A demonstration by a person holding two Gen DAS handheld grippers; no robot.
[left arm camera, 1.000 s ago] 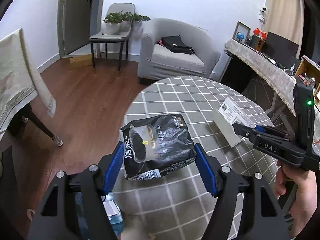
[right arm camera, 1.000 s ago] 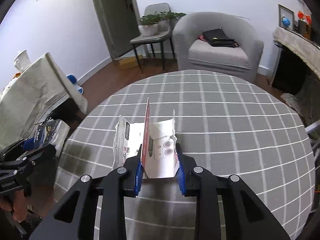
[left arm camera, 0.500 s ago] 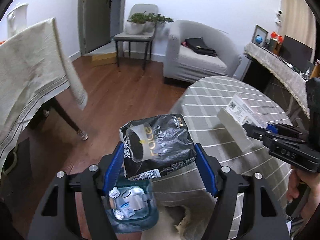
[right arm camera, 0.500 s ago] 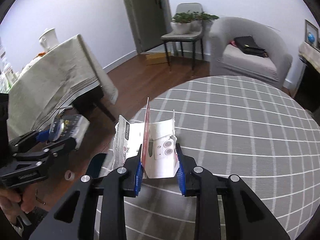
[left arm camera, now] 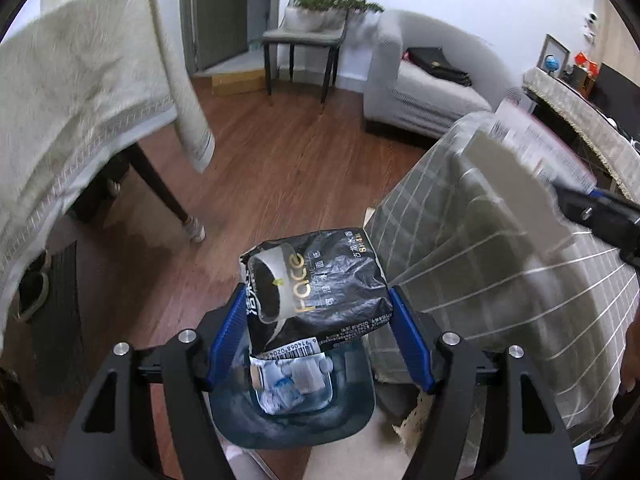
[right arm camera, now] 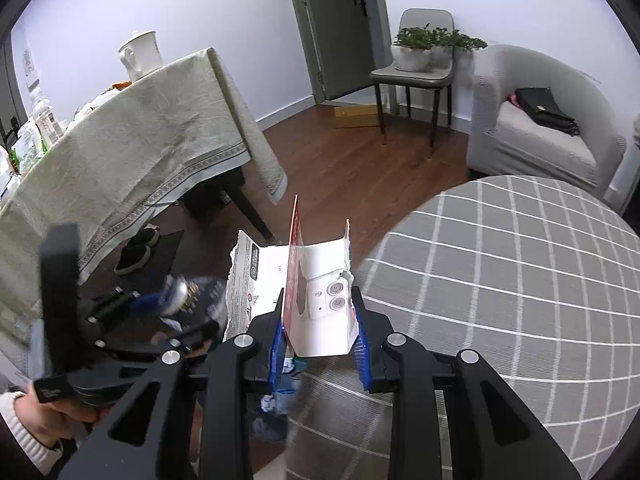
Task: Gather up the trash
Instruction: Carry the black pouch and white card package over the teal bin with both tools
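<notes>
A round bench (right arm camera: pixel 500 280) with a grey checked cloth is standing on a brown wooden floor (left arm camera: pixel 280 168). Far behind it a grey armchair (right arm camera: pixel 540 120) and a chair (right arm camera: pixel 412 76) with potted plants are standing by the white wall. On the left a second table under a pale cloth (right arm camera: pixel 140 140) is taking much room, its corner hanging down.

Between this cloth and the round bench's edge a strip of open floor is running toward the door. Near the bench's left edge, low on the floor, a blue trash bin (left arm camera: pixel 296 412) is standing with crumpled papers inside.

The left gripper (left arm camera: pixel 320 336) is holding a black tissue pack (left arm camera: pixel 316 292) just above the bin; its blue fingers (left arm camera: pixel 408 344) are standing wide and pressing the pack from both sides. The right gripper (right arm camera: pixel 320 336) is closed on a torn white carton (right arm camera: pixel 320 300), held upright over the bench's edge, near the bin.
</notes>
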